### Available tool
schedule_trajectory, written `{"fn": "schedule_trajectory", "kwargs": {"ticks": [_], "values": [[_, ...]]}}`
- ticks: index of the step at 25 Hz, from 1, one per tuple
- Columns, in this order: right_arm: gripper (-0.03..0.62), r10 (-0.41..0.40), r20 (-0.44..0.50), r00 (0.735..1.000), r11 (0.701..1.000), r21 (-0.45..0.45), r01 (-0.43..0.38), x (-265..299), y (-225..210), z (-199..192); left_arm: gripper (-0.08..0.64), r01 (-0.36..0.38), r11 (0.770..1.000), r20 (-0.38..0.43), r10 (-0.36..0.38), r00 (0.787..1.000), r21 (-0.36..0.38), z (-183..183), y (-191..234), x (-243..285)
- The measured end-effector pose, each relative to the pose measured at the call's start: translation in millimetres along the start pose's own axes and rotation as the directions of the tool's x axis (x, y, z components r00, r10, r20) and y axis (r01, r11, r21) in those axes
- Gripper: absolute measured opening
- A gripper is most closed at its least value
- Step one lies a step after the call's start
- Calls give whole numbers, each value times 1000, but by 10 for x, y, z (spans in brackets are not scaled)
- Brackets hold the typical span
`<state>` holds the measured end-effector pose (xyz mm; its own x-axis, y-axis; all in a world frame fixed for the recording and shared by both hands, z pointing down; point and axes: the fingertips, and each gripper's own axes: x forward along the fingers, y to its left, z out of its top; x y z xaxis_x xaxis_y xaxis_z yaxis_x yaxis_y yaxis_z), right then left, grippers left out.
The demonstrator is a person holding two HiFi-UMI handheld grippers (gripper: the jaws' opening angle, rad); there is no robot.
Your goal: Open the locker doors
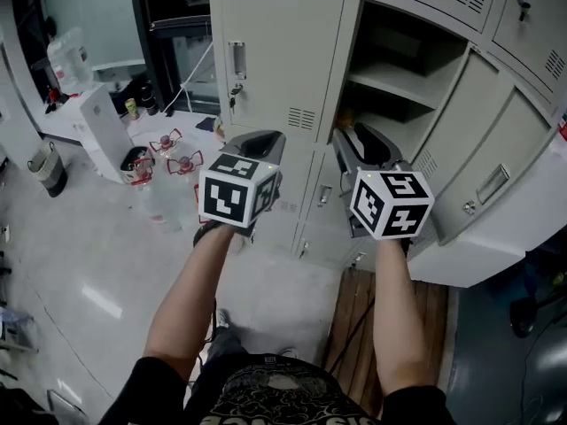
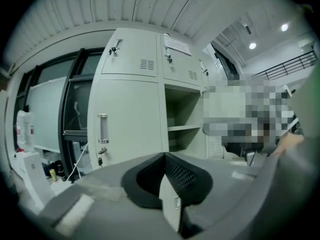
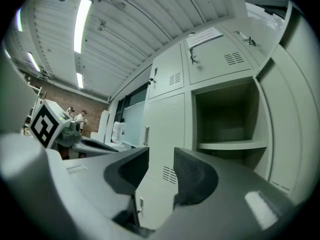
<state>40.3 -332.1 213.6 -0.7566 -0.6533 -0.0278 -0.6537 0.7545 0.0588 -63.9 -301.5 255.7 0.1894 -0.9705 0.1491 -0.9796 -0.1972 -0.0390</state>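
A bank of pale grey lockers stands in front of me. The tall left door is closed, with a metal handle and a key below it. The compartment beside it is open, its shelf bare, and its door swings out to the right. My left gripper is shut on nothing, a short way in front of the closed door. My right gripper is open and empty, level with the open compartment. Neither gripper touches the lockers.
Small lower locker doors sit below the grippers. On the floor at left stand water jugs with red handles, a white cabinet and a bin. A wooden board lies by my feet. The open door juts out at right.
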Motion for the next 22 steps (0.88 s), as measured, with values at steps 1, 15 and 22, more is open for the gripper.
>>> {"fn": "schedule_trajectory", "kwargs": {"ticks": [1, 15, 22], "values": [[147, 14, 1, 1000, 1000, 1, -14, 96, 90, 0, 3, -13, 1000, 0, 13, 1000, -1, -12, 120, -40], [163, 110, -17, 994, 993, 35, -110, 1356, 1007, -95, 3, -85, 996, -2, 85, 996, -3, -55, 1505, -269], [178, 127, -24, 992, 991, 32, -126, 1912, 1249, -87, 4, -79, 997, 2, 79, 997, -6, -67, 2014, -196]]}}
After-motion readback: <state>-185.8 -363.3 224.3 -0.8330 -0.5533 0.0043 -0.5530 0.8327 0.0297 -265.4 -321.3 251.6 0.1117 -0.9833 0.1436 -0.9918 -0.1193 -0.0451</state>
